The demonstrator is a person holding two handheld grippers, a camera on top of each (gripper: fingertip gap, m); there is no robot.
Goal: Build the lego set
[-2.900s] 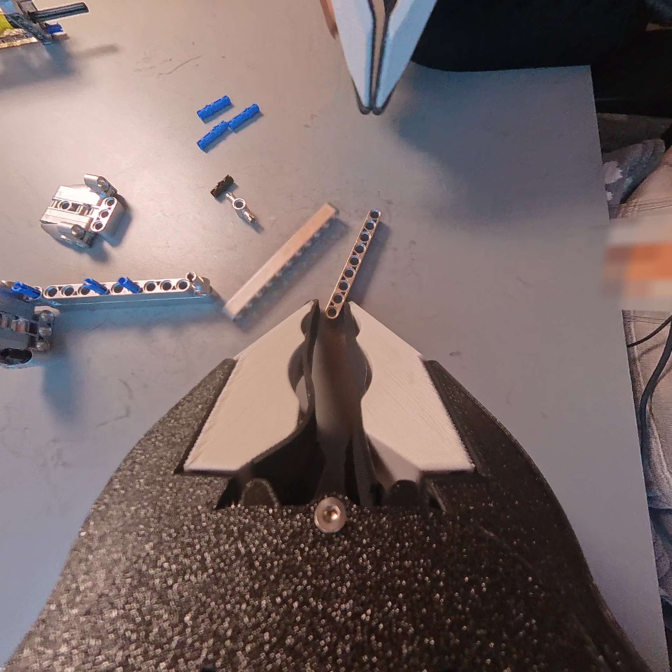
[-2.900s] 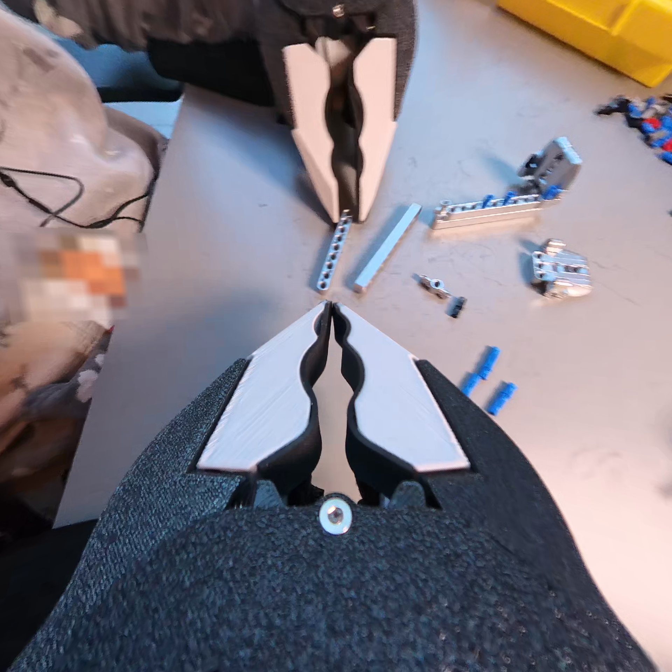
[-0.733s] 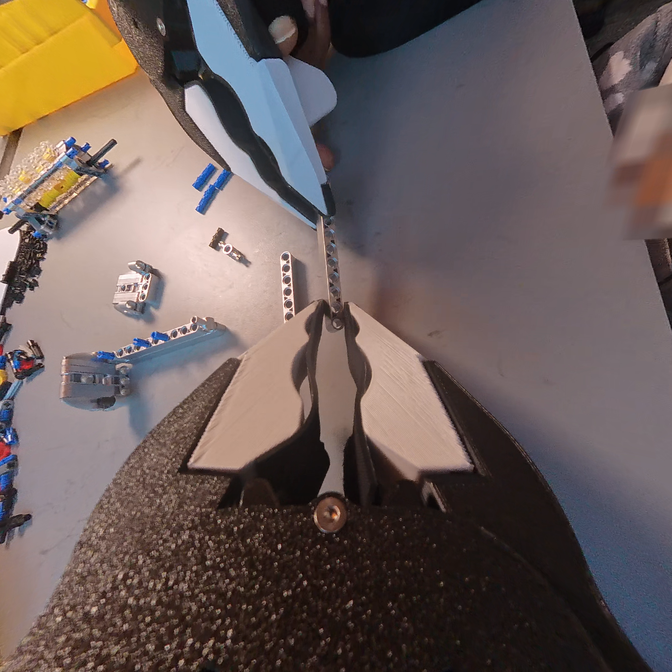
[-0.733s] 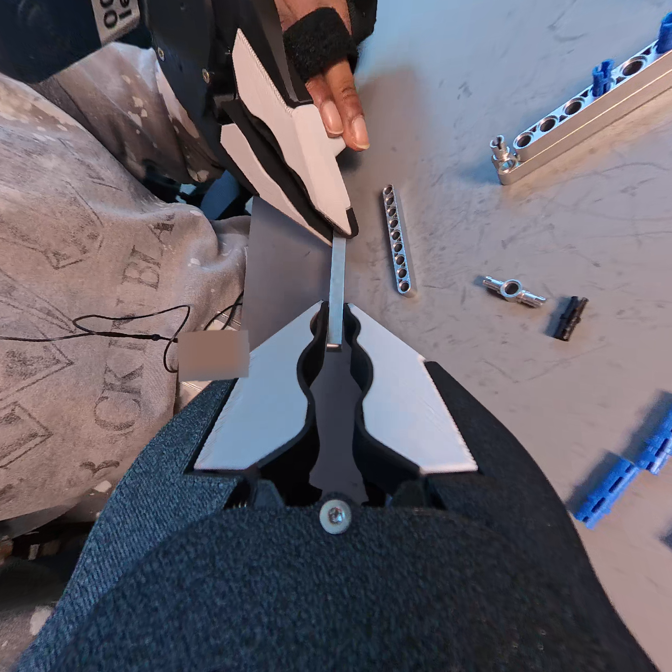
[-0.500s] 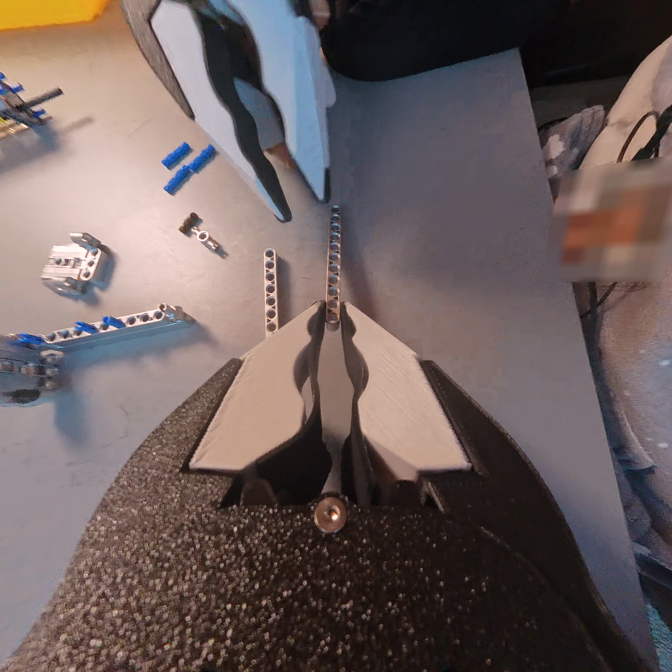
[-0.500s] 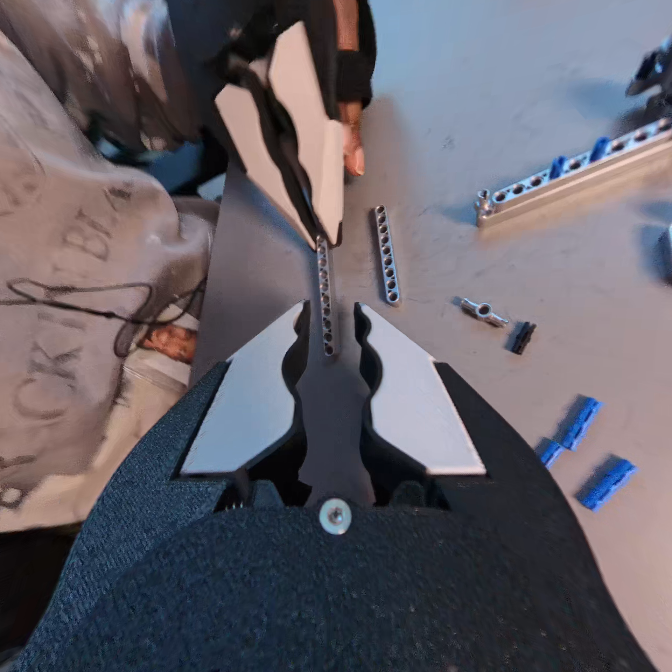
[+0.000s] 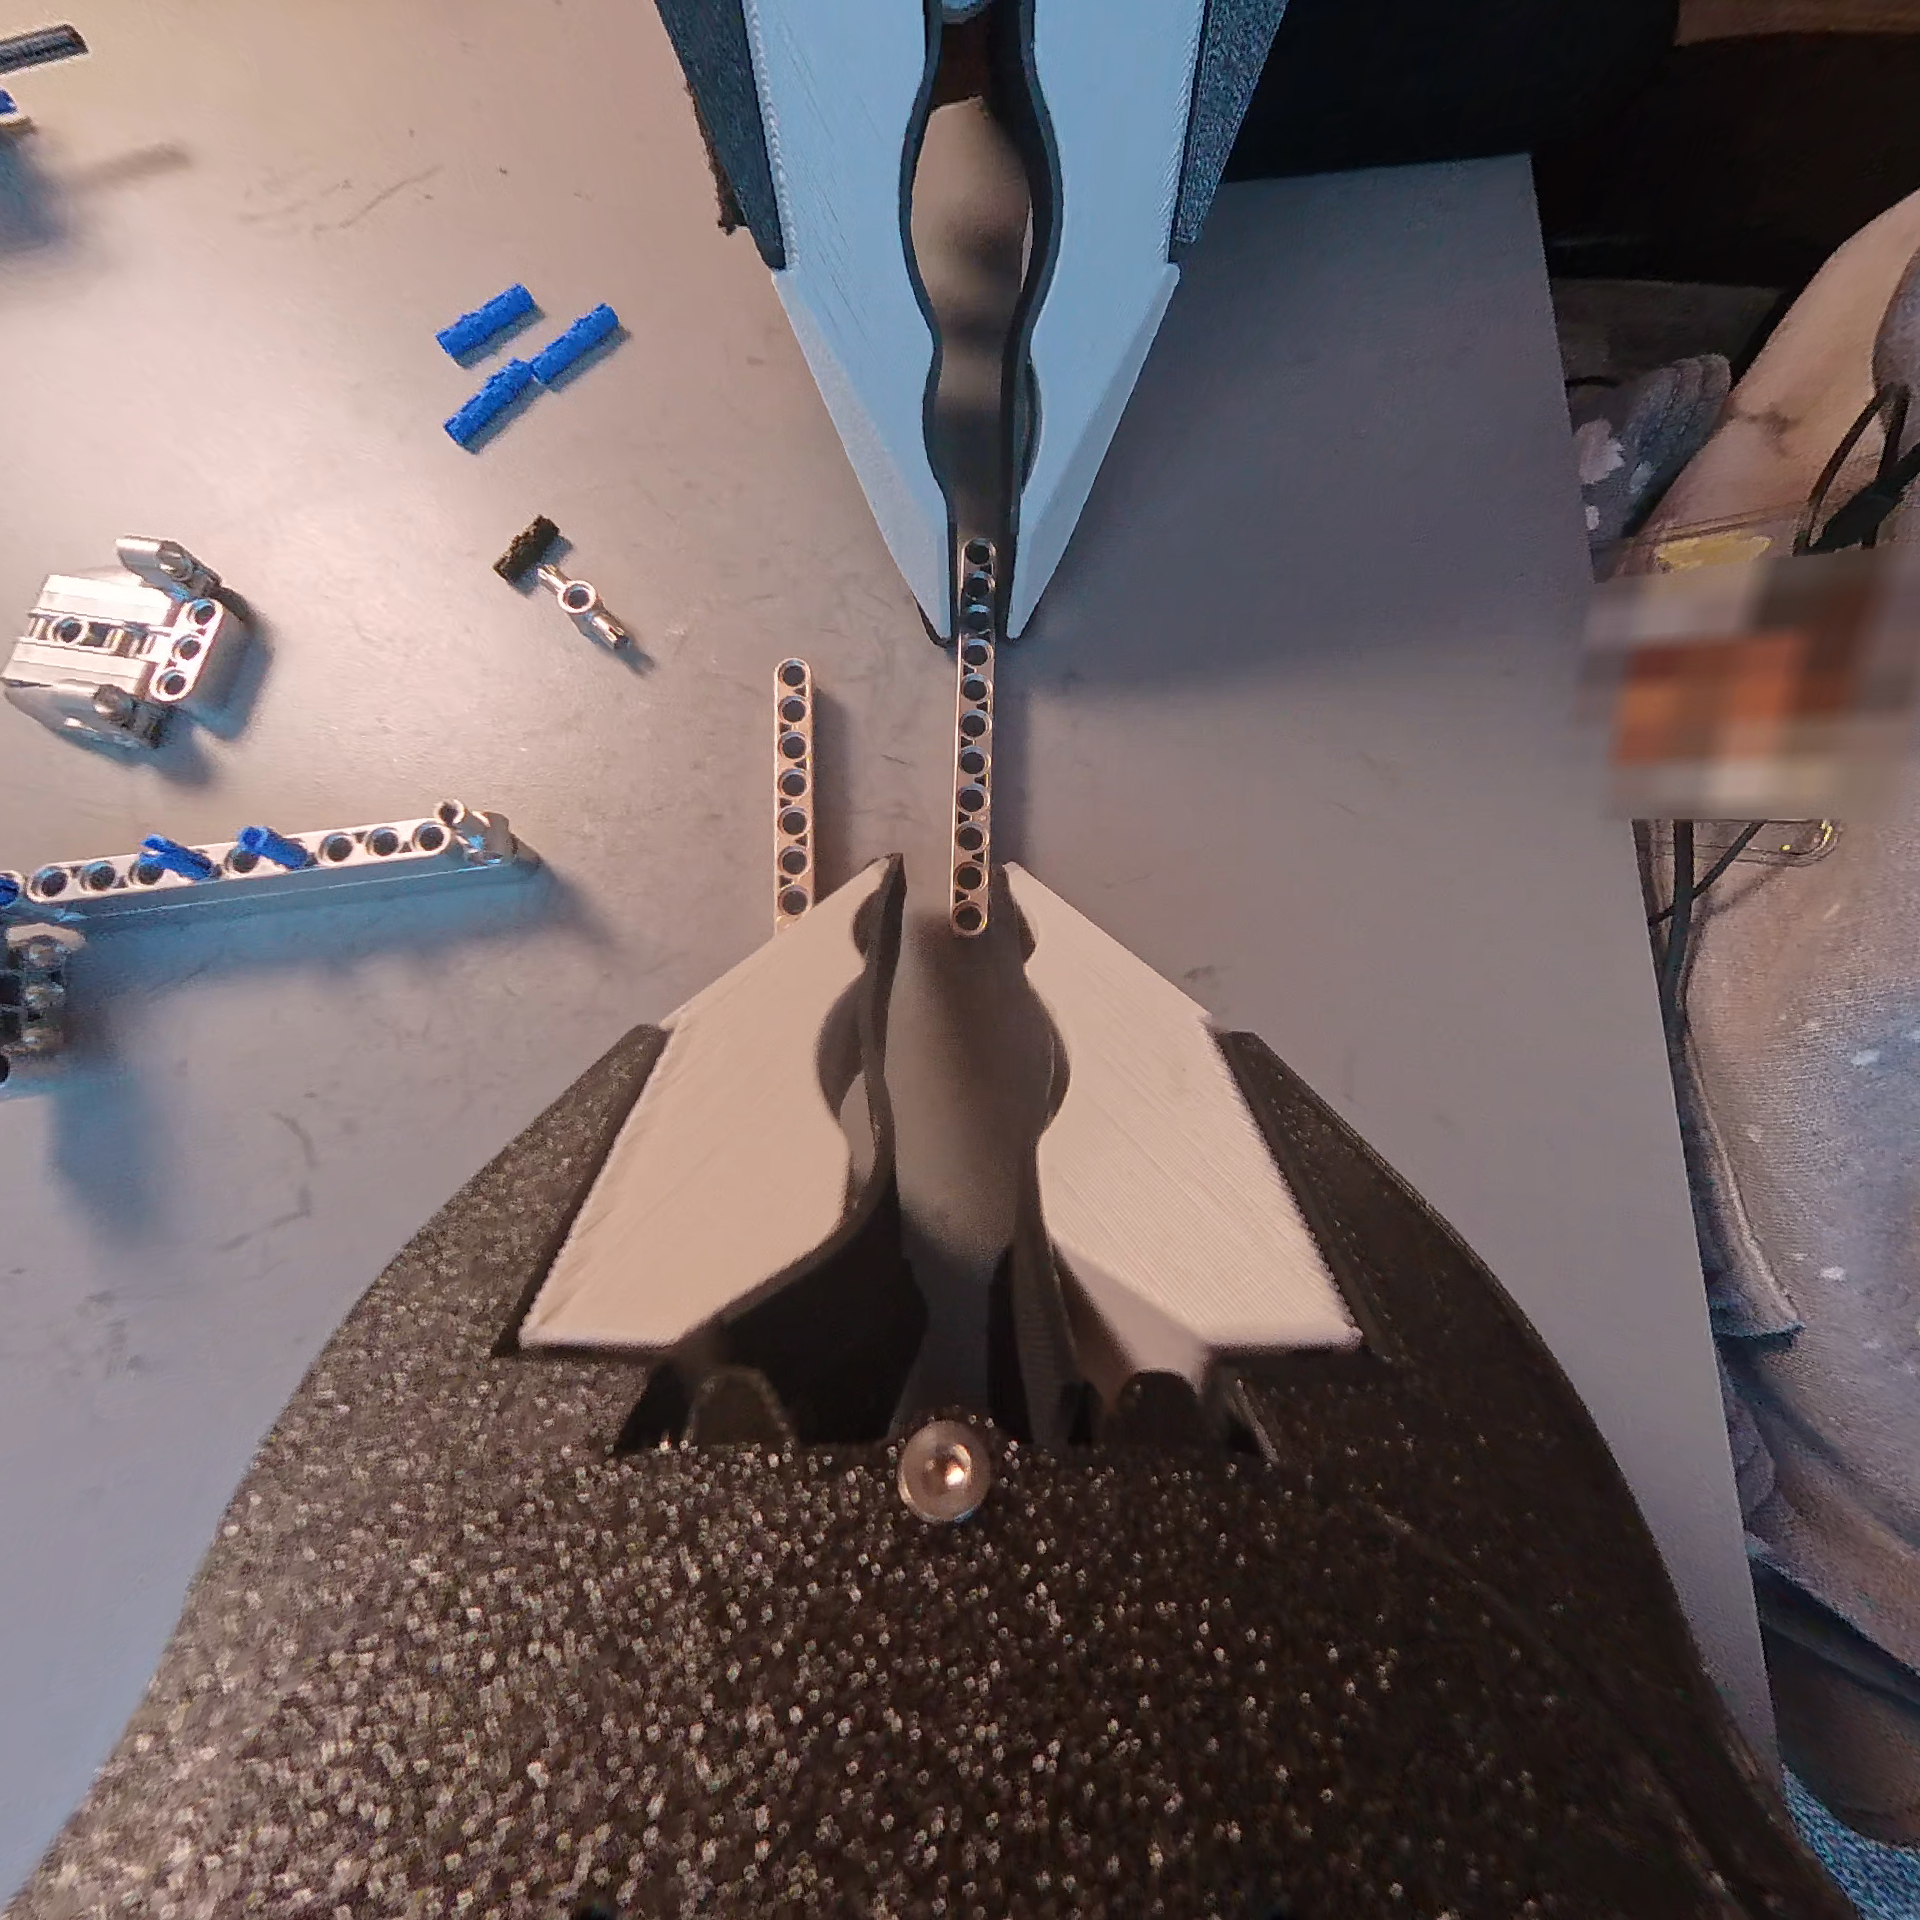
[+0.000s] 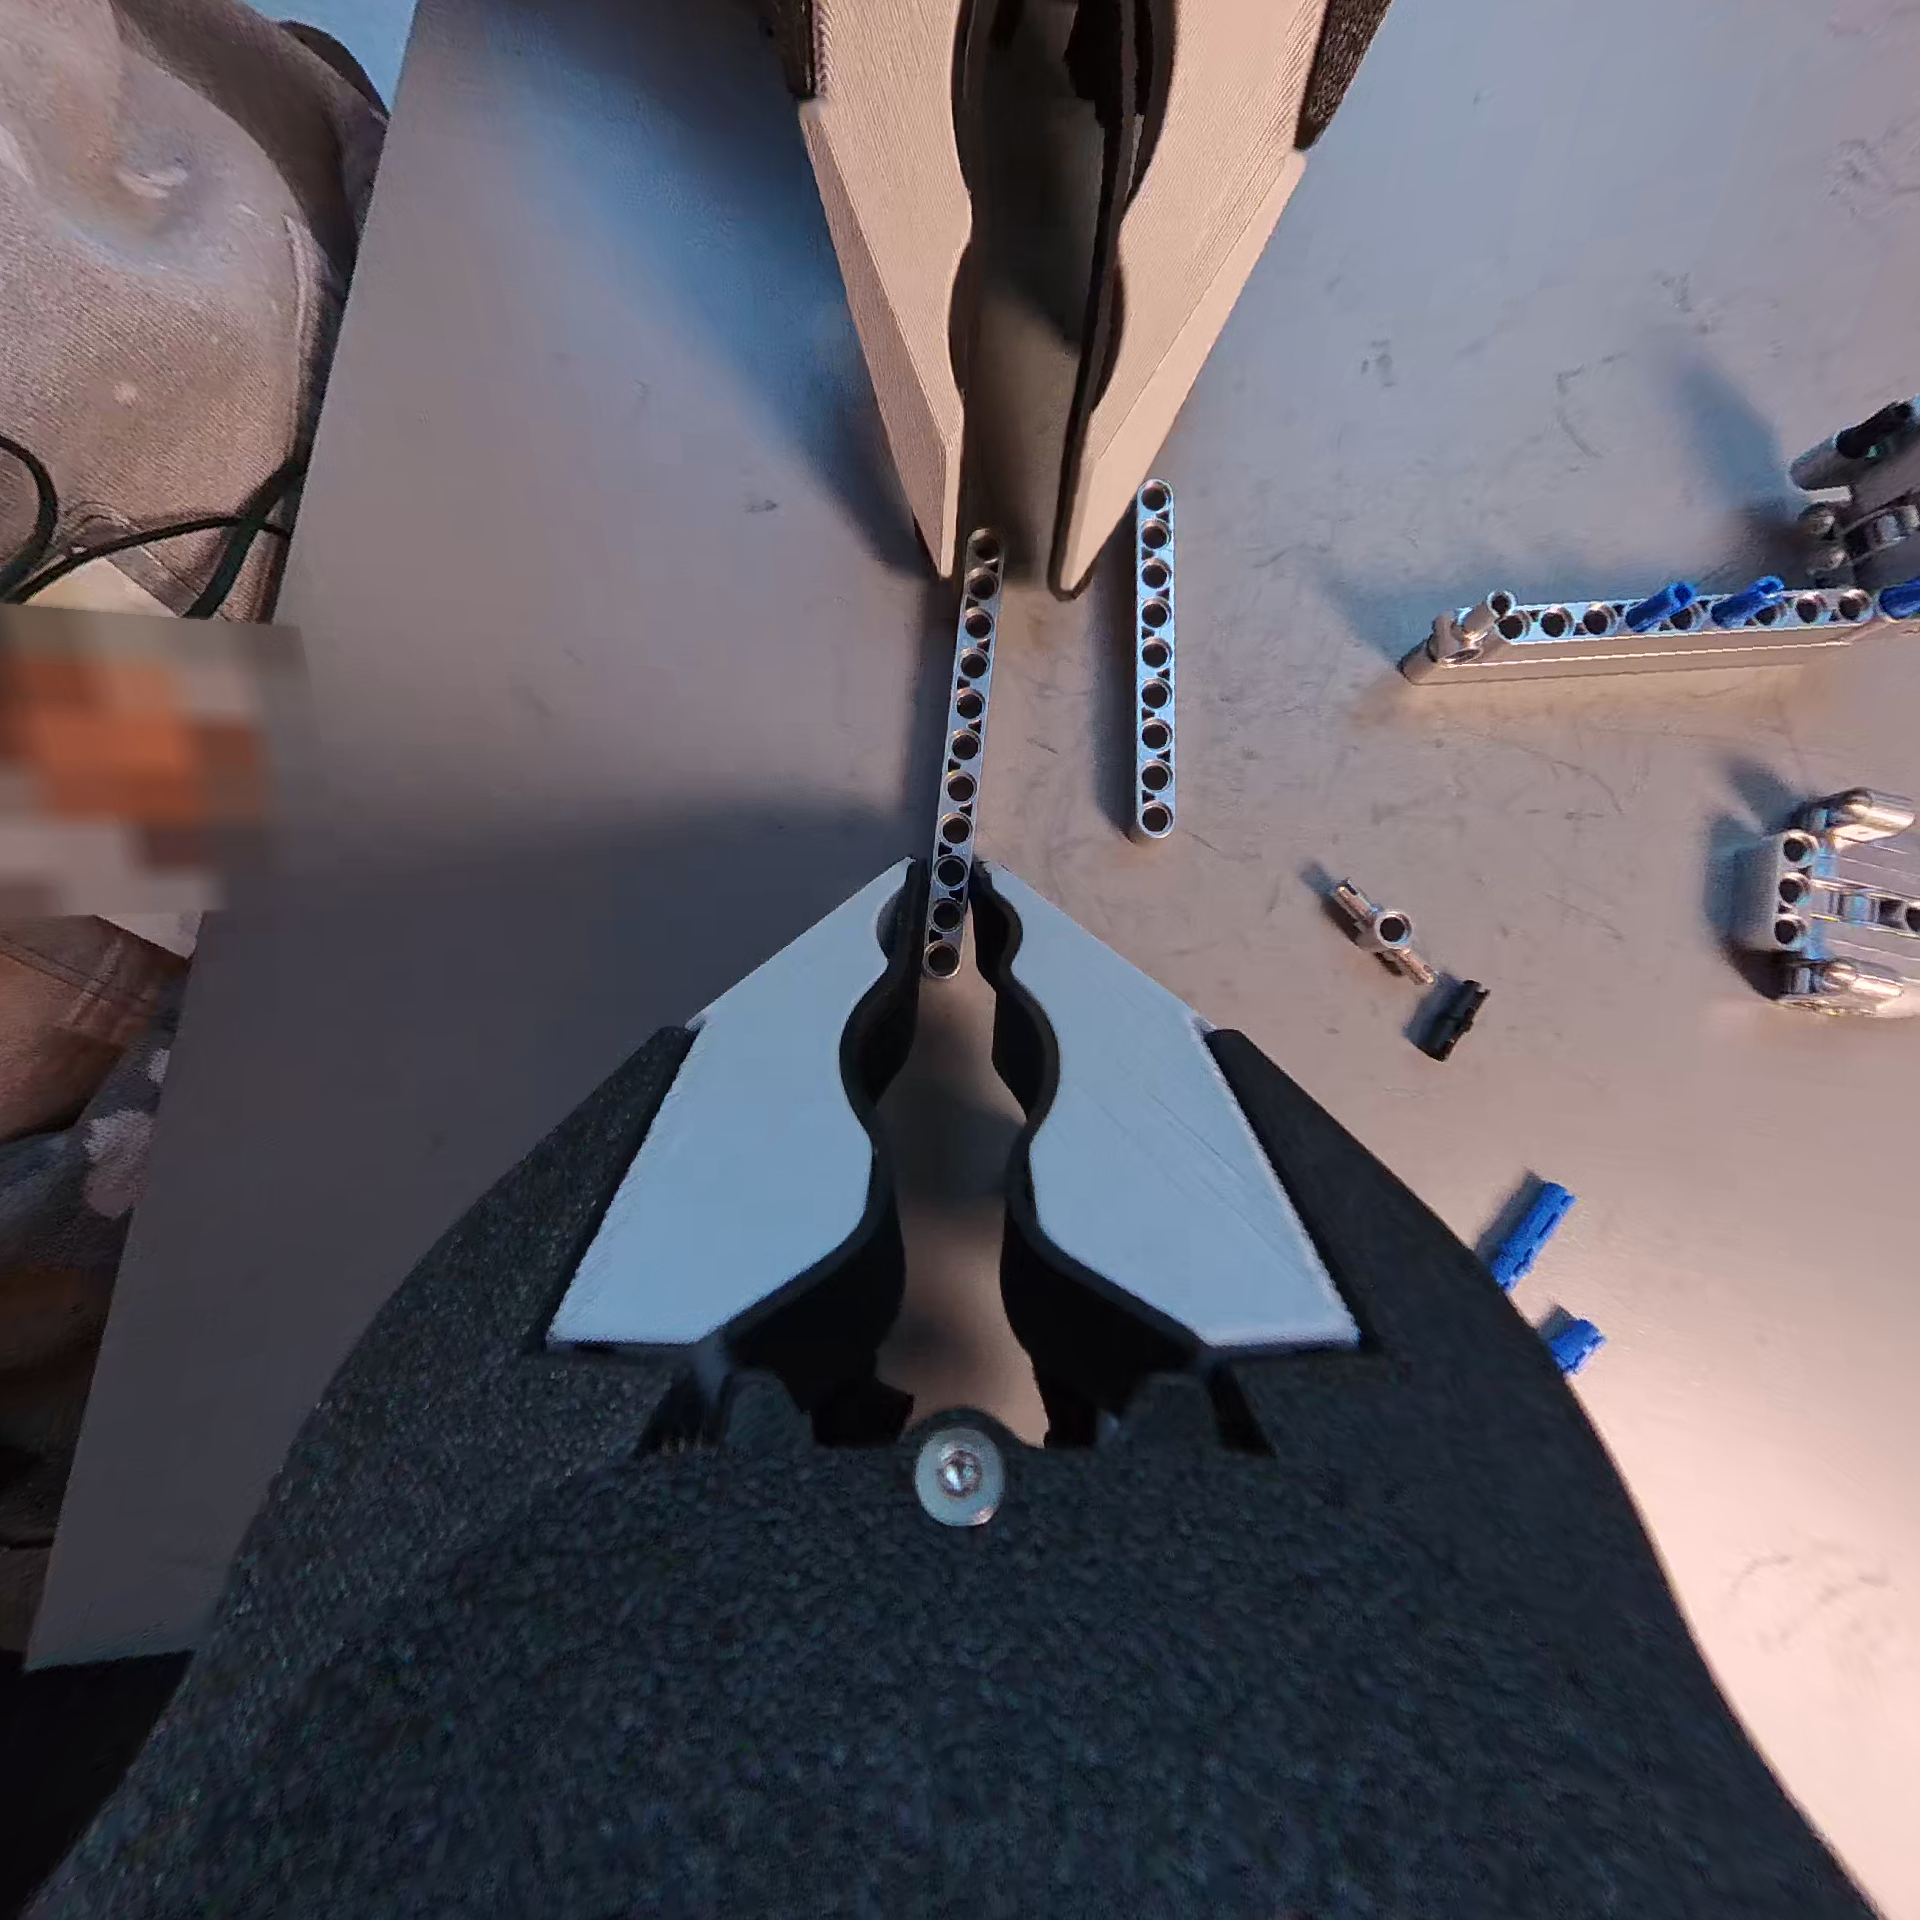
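A long thin grey beam with a row of holes [image 7: 974, 769] lies lengthwise between the two grippers, low over the grey table [image 7: 1299, 623]. My right gripper [image 8: 948, 868] is shut on one end of the beam [image 8: 966, 727]; it shows at the top of the left wrist view [image 7: 977, 629]. My left gripper [image 7: 951, 868] is open, its jaws wider than the beam, with the beam's other end between its tips against the right finger. It shows at the top of the right wrist view [image 8: 1008, 577]. A shorter holed beam [image 7: 793, 790] lies parallel beside it [image 8: 1155, 665].
A grey beam assembly with blue pins [image 7: 343, 847], a grey panel piece [image 7: 114, 644], a small grey connector [image 7: 582, 603], a black pin [image 7: 532, 545] and loose blue pins [image 7: 520, 358] lie to the left. The table edge [image 7: 1590, 727] runs on the right, cloth beyond it. About 6 cm separates my left fingertips from my right.
The left gripper, earlier shut on the long beam, has opened. The right gripper, open half a second ago, has closed on the beam's far end and turned square to the left one.
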